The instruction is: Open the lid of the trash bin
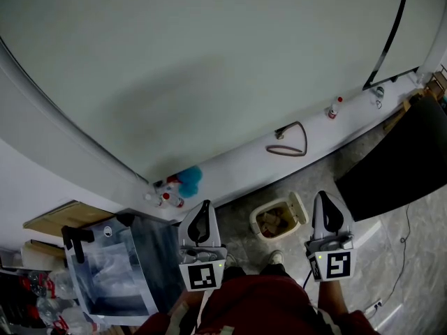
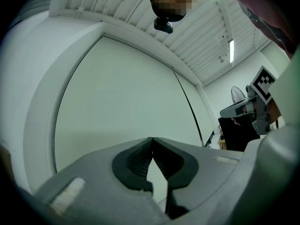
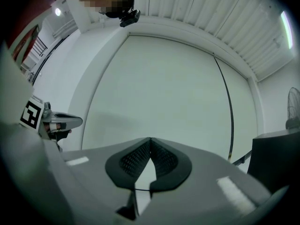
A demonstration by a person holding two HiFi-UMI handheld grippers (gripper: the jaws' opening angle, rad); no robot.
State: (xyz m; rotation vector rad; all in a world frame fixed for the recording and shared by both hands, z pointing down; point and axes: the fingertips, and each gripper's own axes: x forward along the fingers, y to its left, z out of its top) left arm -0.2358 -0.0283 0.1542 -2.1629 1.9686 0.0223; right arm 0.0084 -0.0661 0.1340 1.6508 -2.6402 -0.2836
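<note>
With the left hand-held gripper point(image 1: 203, 208) and the right hand-held gripper point(image 1: 323, 199) both pinched shut on nothing and aimed at the wall point(image 1: 209, 61), the small trash bin point(image 1: 257, 223) on the floor well below them risks being shoved or tipped if closed jaws merely poke its lid point(image 1: 299, 206).

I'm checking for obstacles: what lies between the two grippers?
In the head view, the trash bin sits on the floor between the left gripper and right gripper, with a shoe just below it.
</note>
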